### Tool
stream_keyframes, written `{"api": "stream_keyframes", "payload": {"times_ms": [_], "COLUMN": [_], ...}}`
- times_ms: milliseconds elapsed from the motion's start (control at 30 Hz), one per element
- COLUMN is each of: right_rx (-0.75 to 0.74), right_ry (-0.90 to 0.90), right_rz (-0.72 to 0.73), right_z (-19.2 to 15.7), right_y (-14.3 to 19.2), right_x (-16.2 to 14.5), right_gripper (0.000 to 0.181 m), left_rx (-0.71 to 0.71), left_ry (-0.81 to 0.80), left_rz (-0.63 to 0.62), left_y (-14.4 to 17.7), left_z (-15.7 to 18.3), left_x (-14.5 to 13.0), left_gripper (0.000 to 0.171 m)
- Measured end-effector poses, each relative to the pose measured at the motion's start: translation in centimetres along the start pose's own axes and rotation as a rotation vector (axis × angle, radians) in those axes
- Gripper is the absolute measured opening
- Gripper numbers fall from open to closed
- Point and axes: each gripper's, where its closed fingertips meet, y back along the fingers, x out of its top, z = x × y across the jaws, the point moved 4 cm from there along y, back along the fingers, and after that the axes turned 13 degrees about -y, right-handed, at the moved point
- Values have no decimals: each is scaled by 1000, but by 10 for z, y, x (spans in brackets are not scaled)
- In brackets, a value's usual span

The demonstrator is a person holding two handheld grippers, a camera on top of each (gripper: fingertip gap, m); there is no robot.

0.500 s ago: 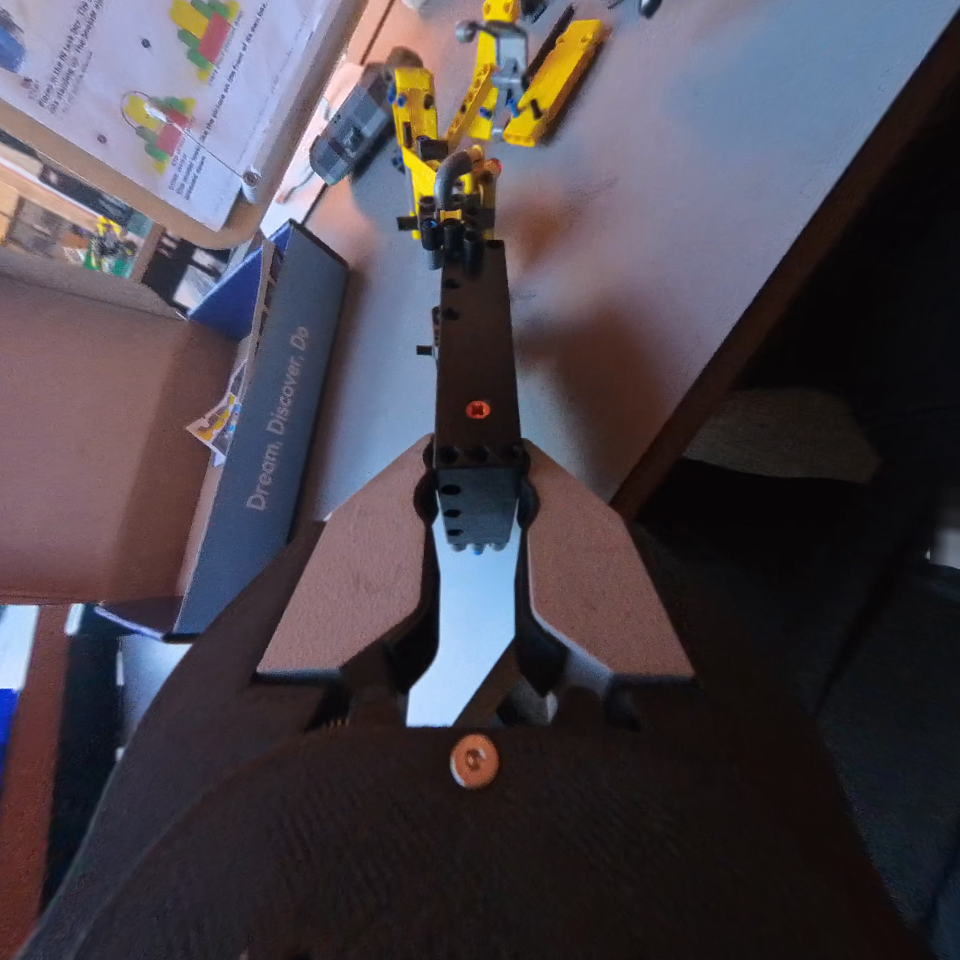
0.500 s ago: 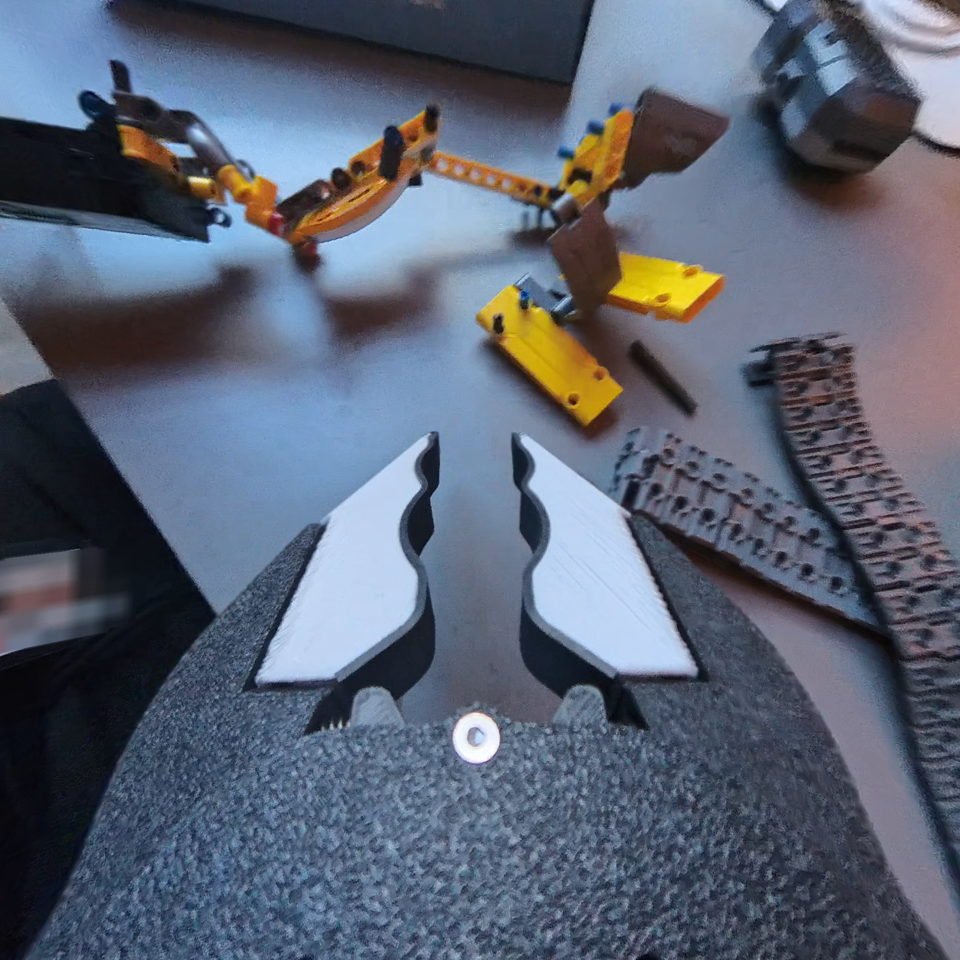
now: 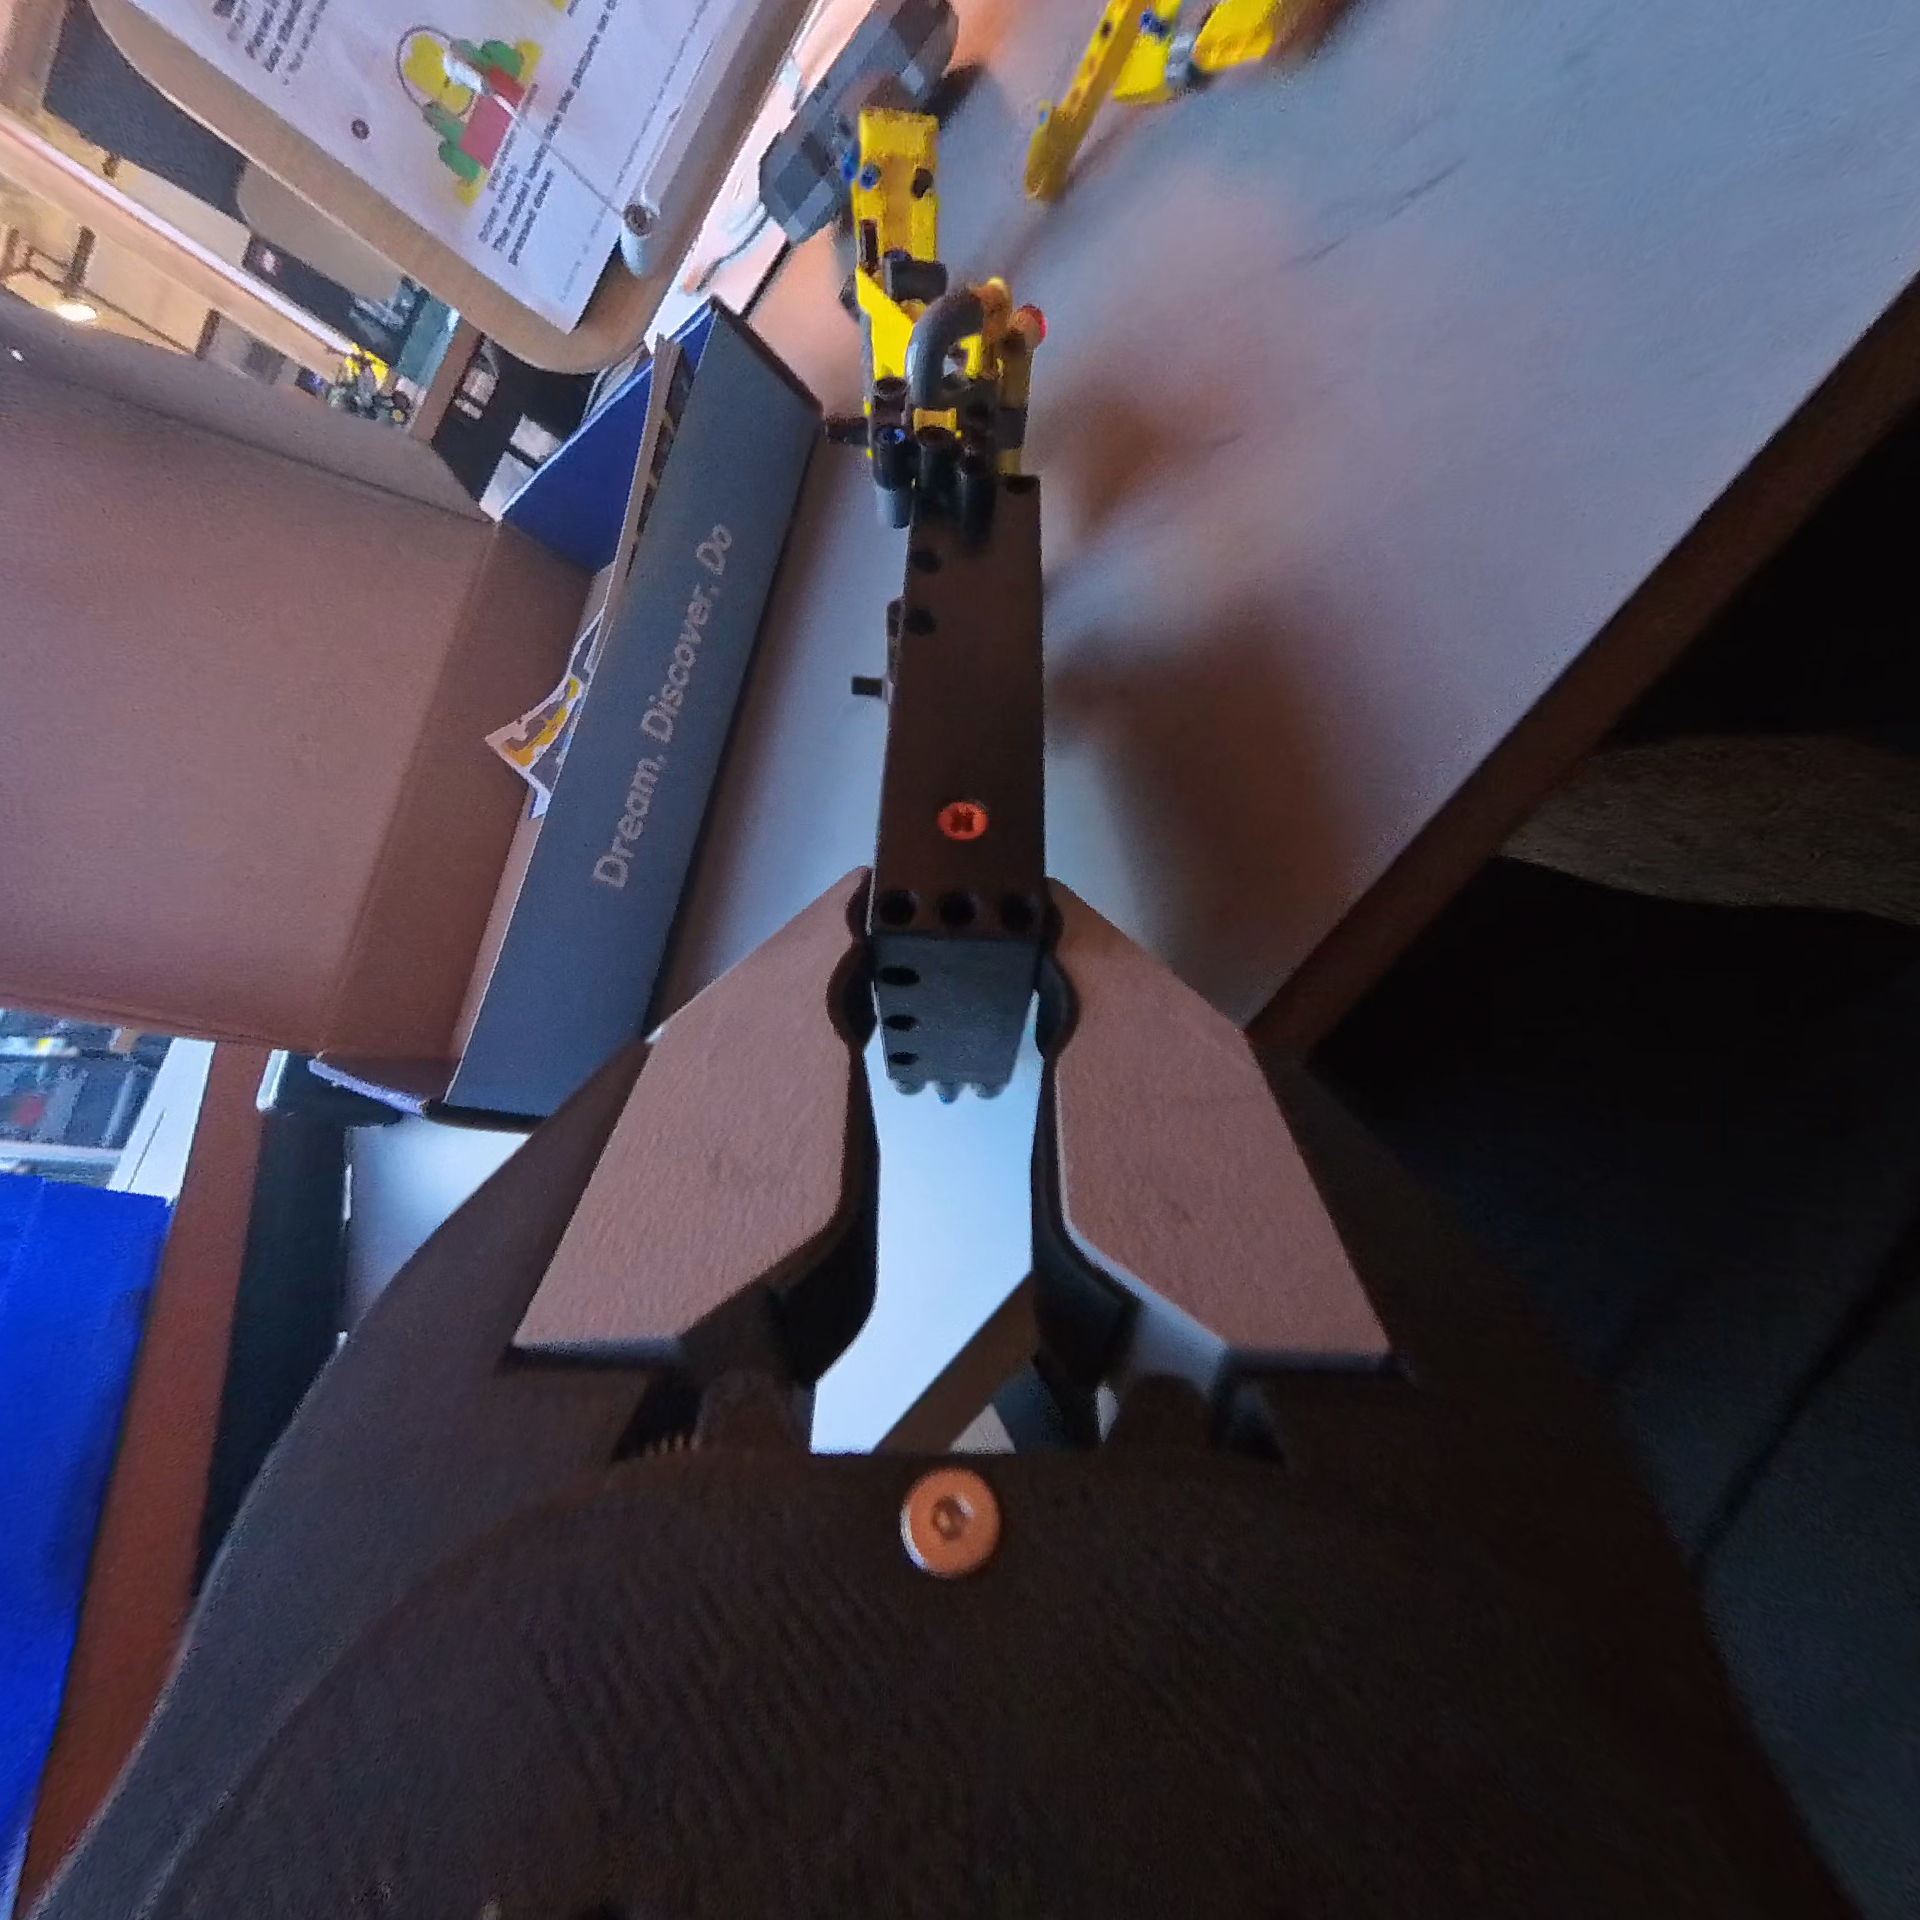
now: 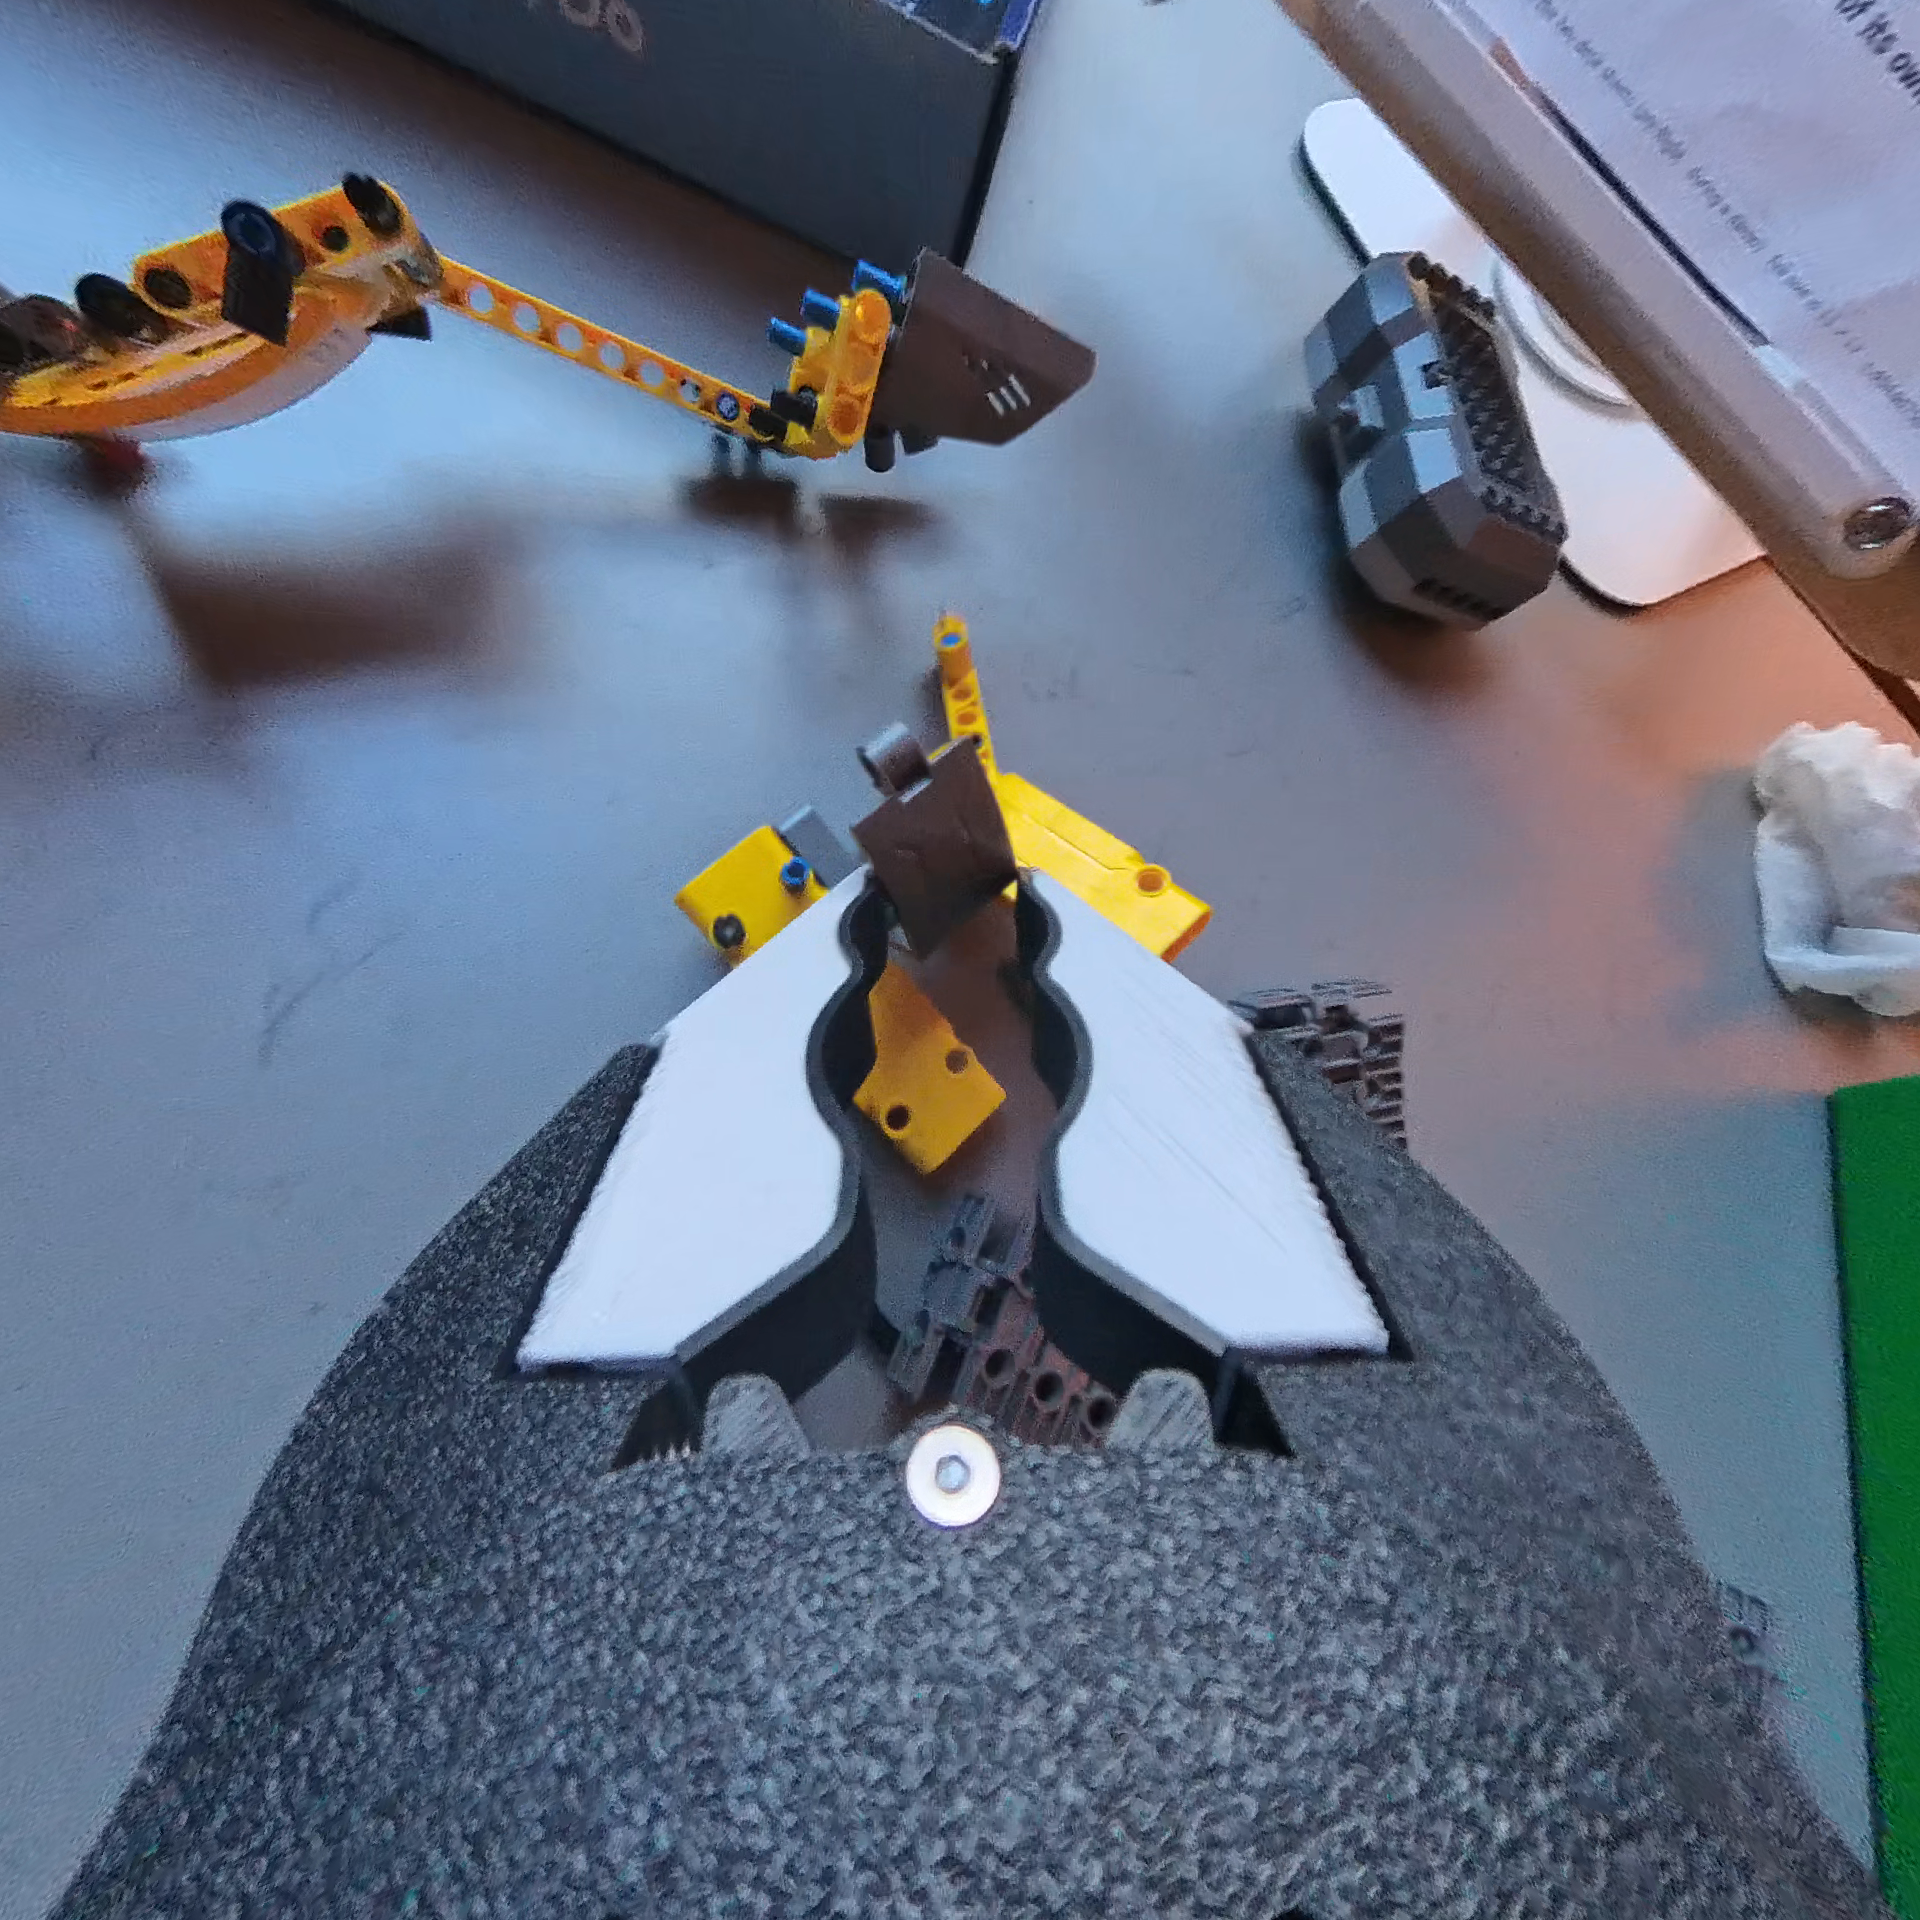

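Left gripper (image 3: 954, 971): clamped on the near end of the black beam (image 3: 961, 727), which runs out over the table (image 3: 1299, 499). Right gripper (image 4: 948, 935): jaws apart, straddling the dark panel (image 4: 935, 847) without a visible grip. Judged light, rigid, prone to unclip; grip solid ends

Left of the right gripper (image 4: 951, 904) the tabletop (image 4: 343, 831) lies bare up to the long yellow brick arm (image 4: 582, 338), which bars the far side before a dark box (image 4: 790, 94); rightward stand a grey block (image 4: 1429, 447), crumpled white paper (image 4: 1844, 862) and a green plate (image 4: 1881, 1403). Between its jaws crowd yellow panels (image 4: 925, 1070); black track links (image 4: 1335, 1039) lie just beside them.
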Motion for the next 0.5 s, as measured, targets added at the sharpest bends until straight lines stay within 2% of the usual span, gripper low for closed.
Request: {"api": "stream_keyframes", "payload": {"times_ms": [67,133,300,433,467,500], "right_rx": [14,34,29,38,42,45], "right_ry": [-16,-38,-75,-80,-79,-78], "right_rz": [52,107,97,121,128,133], "right_z": [-1,-1,7,5,5,4], "right_y": [8,17,22,30,31,33], "right_x": [4,6,-6,-5,-5,-4], "right_gripper": [16,0,0,0,0,0], "left_rx": [-7,-49,-132,-276,-297,-318], "left_ry": [-5,12,73,130,144,154], "left_rz": [-14,-6,15,37,50,80], "left_y": [-6,-14,-33,-38,-36,-33], "left_z": [0,4,6,20,24,27], "left_x": [0,7,21,27,29,33], "left_gripper": [28,32,42,59,52,52]}}
